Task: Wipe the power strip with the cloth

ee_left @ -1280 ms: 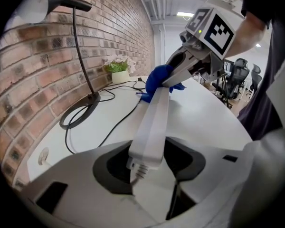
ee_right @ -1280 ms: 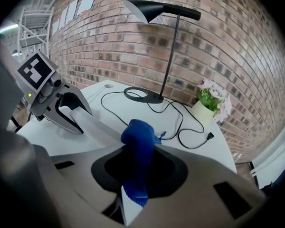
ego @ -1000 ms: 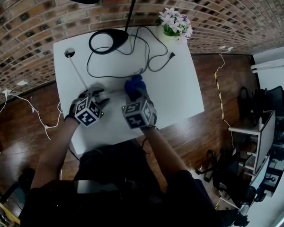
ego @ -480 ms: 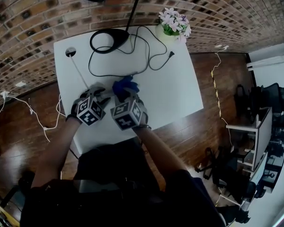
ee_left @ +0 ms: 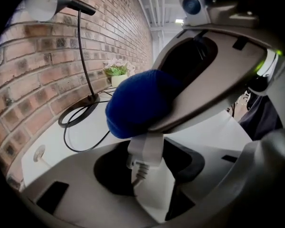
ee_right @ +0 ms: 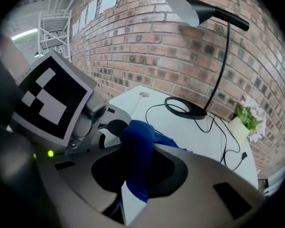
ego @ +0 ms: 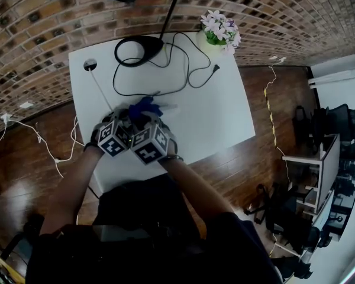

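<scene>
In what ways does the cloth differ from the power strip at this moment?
The cloth is blue and bunched; the power strip is white and rigid. The right gripper clamps the cloth; the left gripper clamps the power strip's cord end. Both are held and touching.

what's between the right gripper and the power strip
The blue cloth: the right gripper clamps it and presses it onto the power strip, clearest in the left gripper view.

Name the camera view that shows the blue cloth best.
The left gripper view: the blue cloth fills the middle of the picture as a rounded bundle, over the end of the white power strip. The right gripper view shows only a fold of it clamped between its own jaws. The head view shows a small, distant blue patch.
</scene>
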### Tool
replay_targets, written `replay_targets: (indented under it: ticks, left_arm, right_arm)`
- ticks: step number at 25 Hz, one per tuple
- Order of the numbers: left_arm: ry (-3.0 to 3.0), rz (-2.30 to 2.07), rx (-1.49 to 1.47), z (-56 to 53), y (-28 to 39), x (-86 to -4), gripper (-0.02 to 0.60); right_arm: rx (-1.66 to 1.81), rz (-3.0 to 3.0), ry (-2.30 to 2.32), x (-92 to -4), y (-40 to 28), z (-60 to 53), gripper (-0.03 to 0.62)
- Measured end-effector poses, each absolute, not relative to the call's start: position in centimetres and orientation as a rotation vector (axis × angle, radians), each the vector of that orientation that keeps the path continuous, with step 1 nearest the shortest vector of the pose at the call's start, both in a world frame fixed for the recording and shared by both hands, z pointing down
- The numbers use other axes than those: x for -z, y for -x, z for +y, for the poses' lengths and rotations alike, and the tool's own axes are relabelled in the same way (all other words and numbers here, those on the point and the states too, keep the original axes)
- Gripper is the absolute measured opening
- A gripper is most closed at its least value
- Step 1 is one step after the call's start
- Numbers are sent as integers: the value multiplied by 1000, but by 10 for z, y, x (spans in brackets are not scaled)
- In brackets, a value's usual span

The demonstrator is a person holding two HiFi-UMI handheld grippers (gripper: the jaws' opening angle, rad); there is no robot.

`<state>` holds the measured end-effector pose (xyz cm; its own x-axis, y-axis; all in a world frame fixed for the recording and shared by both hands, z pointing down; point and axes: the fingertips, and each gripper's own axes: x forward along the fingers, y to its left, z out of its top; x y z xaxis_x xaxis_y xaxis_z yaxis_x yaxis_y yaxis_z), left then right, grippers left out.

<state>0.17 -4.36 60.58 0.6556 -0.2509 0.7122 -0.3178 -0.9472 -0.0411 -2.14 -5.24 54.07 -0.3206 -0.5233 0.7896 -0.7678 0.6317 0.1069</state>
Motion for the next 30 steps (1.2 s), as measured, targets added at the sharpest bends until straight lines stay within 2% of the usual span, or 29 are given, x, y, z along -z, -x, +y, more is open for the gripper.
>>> replay_targets:
  ticks: [19, 30]
  left_arm:
    - [-2773, -468, -1185, -42, 1, -608, 189]
    - [-2779, -475, -1211, -43, 3, -611, 189]
  right_arm:
    - [-734, -2143, -858, -539, 56, -50, 69]
    - [-775, -2157, -847, -542, 51, -52, 69]
